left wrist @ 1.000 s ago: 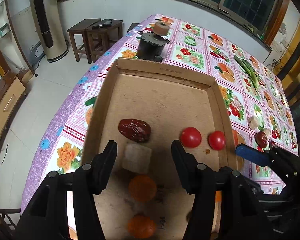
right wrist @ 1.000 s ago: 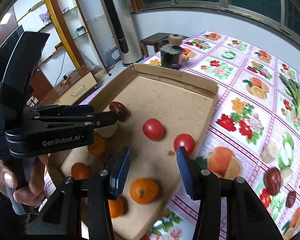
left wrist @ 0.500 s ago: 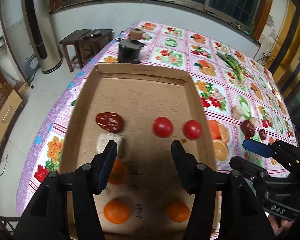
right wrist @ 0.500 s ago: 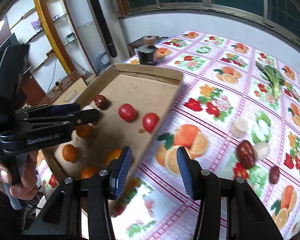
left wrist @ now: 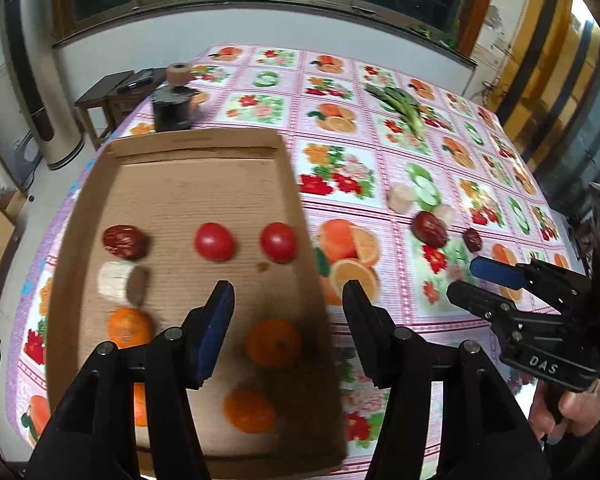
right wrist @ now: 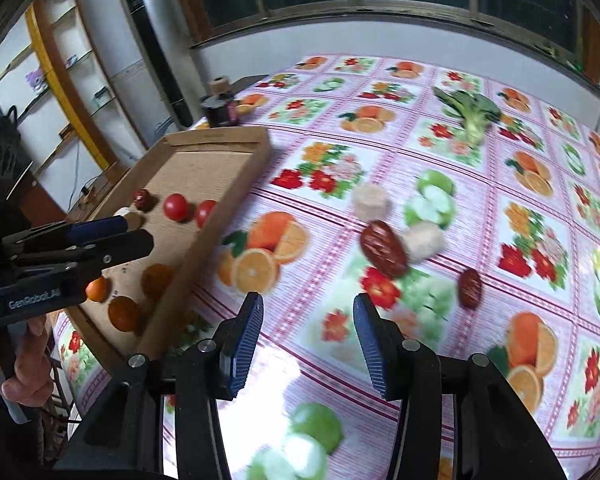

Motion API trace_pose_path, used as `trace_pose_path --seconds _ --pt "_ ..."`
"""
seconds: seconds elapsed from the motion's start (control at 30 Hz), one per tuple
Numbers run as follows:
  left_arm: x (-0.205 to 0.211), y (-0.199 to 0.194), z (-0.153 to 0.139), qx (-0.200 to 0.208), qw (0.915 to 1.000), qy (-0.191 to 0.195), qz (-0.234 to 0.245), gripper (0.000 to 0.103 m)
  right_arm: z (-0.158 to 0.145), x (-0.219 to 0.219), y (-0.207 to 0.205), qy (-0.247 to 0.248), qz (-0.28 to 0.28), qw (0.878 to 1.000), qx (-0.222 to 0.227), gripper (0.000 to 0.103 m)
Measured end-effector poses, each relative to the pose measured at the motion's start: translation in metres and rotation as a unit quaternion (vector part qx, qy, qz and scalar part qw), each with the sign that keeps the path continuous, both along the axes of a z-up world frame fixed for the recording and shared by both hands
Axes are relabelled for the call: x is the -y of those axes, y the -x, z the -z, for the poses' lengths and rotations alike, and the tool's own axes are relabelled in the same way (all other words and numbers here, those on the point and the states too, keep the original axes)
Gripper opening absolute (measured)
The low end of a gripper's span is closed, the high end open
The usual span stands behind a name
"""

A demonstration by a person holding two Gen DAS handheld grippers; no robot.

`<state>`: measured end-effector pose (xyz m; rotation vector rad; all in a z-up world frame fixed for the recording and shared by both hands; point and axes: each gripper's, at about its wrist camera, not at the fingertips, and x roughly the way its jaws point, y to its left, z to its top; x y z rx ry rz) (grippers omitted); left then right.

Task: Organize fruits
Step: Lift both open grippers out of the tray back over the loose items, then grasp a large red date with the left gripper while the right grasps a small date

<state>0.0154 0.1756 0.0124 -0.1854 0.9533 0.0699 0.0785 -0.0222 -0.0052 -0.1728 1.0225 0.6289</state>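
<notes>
Cardboard tray (left wrist: 100, 184), left: two tomatoes (left wrist: 214, 241), oranges (left wrist: 273, 343), one date (left wrist: 124, 242). Bench (right wrist: 440, 152), right: two dates (right wrist: 383, 249). Left tool (left wrist: 288, 312), right tool (right wrist: 307, 334): parted, empty.

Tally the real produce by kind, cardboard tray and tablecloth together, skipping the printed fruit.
Round red tomatoes: 2
Round orange tangerines: 4
Wrinkled dark-red dates: 3
Pale white chunks: 3
Green leafy vegetable: 1
Total: 13

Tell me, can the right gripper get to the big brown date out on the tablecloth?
Probably yes. The right gripper is open and empty, and the big date lies on bare tablecloth ahead of it. Only a pale chunk touching its side crowds the grab.
</notes>
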Motion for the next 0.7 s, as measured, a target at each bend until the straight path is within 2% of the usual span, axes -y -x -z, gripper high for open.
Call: trace_pose_path --seconds 0.63,0.7 --pt "0.063 -0.028 0.007 -0.008 0.9978 0.016 0.063 0.055 0.012 0.069 -0.025 0.001 0.080 0.997 -0.002 0.049" --pt "0.072 -0.036 0.013 -0.015 0.9972 0.019 0.071 0.059 0.013 0.075 -0.029 -0.001 0.088 0.996 -0.002 0.049"
